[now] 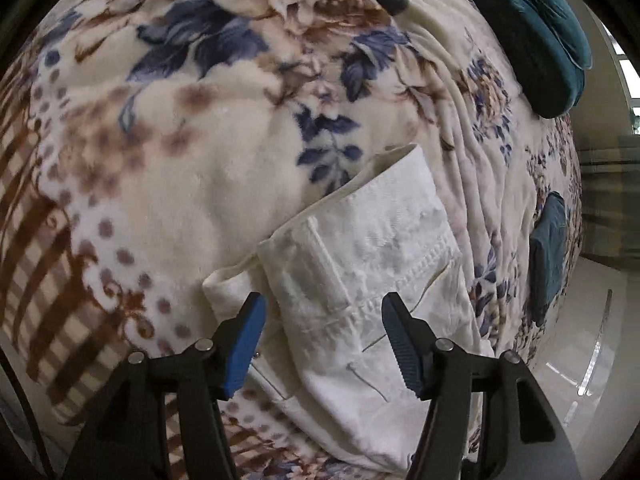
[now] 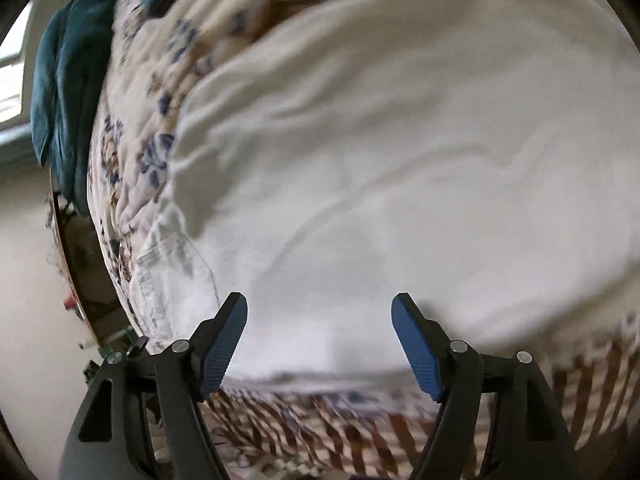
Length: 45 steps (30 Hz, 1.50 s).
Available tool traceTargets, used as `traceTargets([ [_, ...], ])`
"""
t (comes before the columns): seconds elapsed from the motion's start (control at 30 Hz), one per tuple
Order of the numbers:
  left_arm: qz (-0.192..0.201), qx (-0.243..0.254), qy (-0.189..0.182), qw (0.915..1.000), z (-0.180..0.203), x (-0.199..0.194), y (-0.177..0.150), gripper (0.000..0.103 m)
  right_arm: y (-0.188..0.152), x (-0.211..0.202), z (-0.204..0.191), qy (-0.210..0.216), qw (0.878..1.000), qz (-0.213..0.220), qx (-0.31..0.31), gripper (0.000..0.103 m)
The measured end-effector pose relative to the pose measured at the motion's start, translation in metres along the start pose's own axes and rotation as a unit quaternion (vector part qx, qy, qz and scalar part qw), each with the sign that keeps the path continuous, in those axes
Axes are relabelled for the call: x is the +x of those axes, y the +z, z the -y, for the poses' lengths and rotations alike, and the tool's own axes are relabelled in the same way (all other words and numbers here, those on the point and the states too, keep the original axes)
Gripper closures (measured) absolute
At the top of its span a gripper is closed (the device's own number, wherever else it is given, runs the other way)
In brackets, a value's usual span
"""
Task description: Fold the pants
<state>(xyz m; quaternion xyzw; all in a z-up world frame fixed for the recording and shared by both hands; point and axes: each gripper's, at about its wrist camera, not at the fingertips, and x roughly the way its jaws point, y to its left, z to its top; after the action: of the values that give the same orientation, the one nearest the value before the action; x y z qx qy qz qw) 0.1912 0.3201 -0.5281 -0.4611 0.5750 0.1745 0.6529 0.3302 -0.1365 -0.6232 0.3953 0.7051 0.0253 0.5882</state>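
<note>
Left wrist view shows the white cotton pants [image 1: 372, 280] lying on a plush cream blanket printed with blue and brown flowers [image 1: 180, 152], their waistband and stitched back pocket directly under the left gripper [image 1: 322, 344]. Its blue-padded jaws stand spread, with the pocket cloth showing between them but nothing pinched. From here the garment's long axis seems to run away up and to the right, toward a folded teal cloth [image 1: 532, 28] at the bed's far edge.

In the right wrist view, the right gripper [image 2: 319, 342] hangs over the broad plain leg panel of the pants [image 2: 400, 160], jaws likewise wide apart and holding nothing; the near hem lies just below its tips. Each hand is thus nearest its own end, so the coming fold probably depends on pinching both ends together.
</note>
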Motion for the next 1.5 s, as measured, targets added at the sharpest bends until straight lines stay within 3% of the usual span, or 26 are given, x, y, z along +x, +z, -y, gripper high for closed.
traceTargets([
  [0.07, -0.009, 0.019, 0.005, 0.9998, 0.005, 0.014, 0.003, 0.045, -0.004, 0.0, 0.002, -0.017, 1.0, -0.008, -0.024, 0.026],
  [0.17, -0.007, 0.065, 0.059, 0.9961, 0.014, 0.034, 0.008, 0.045, -0.008, 0.003, 0.0, -0.027, 0.999, -0.011, -0.038, 0.026],
  [0.23, 0.017, 0.094, 0.08, 0.9922, 0.022, 0.035, 0.004, 0.068, -0.01, 0.002, 0.001, -0.021, 0.999, -0.014, -0.031, 0.026],
  [0.33, 0.048, 0.131, 0.085, 0.9865, 0.036, 0.014, -0.007, 0.088, -0.015, -0.007, 0.007, -0.021, 1.0, -0.006, -0.021, 0.026],
  [0.53, 0.068, 0.12, 0.066, 0.9883, 0.037, -0.029, -0.018, 0.091, -0.031, -0.02, 0.039, -0.005, 0.999, -0.001, 0.036, 0.026],
  [0.7, 0.048, 0.077, 0.075, 0.9931, 0.012, -0.022, -0.014, 0.091, -0.032, -0.019, 0.067, 0.013, 0.995, 0.011, 0.095, 0.026],
  [0.8, 0.05, 0.084, 0.091, 0.991, 0.004, -0.014, -0.013, 0.091, -0.027, -0.019, 0.075, 0.016, 0.994, 0.03, 0.102, 0.028],
  [0.83, 0.048, 0.088, 0.097, 0.9902, 0.003, -0.008, -0.012, 0.09, -0.026, -0.019, 0.076, 0.003, 0.994, 0.039, 0.099, 0.033],
  [0.9, 0.05, 0.102, 0.112, 0.9872, 0.007, -0.001, -0.012, 0.09, -0.024, -0.023, 0.077, -0.029, 0.993, 0.06, 0.095, 0.087],
  [1.07, 0.052, 0.099, 0.109, 0.9878, 0.009, -0.011, -0.017, 0.09, -0.035, -0.038, 0.07, -0.041, 0.993, 0.081, 0.072, 0.094],
  [1.2, 0.04, 0.1, 0.119, 0.9871, -0.001, -0.01, -0.023, 0.09, -0.036, -0.036, 0.068, -0.061, 0.994, 0.071, 0.056, 0.094],
  [1.27, 0.026, 0.105, 0.139, 0.9843, -0.007, 0.004, -0.021, 0.085, -0.024, -0.013, 0.079, -0.065, 0.995, 0.025, 0.069, 0.091],
  [1.33, 0.019, 0.096, 0.135, 0.9861, -0.009, -0.003, -0.022, 0.08, -0.014, -0.007, 0.087, -0.046, 0.995, -0.001, 0.09, 0.089],
  [1.37, 0.027, 0.106, 0.138, 0.9844, -0.004, -0.017, -0.028, 0.078, -0.011, -0.009, 0.088, -0.032, 0.994, -0.011, 0.1, 0.083],
  [1.4, 0.039, 0.118, 0.145, 0.9816, 0.002, -0.03, -0.036, 0.075, -0.01, -0.018, 0.087, -0.026, 0.994, -0.016, 0.104, 0.062],
  [1.47, 0.067, 0.159, 0.173, 0.9697, 0.023, -0.053, -0.059, 0.073, -0.011, -0.04, 0.076, -0.042, 0.995, 0.002, 0.087, 0.031],
  [1.5, 0.071, 0.19, 0.177, 0.9631, 0.04, -0.058, -0.071, 0.071, -0.011, -0.053, 0.066, -0.066, 0.995, 0.018, 0.068, 0.03],
])
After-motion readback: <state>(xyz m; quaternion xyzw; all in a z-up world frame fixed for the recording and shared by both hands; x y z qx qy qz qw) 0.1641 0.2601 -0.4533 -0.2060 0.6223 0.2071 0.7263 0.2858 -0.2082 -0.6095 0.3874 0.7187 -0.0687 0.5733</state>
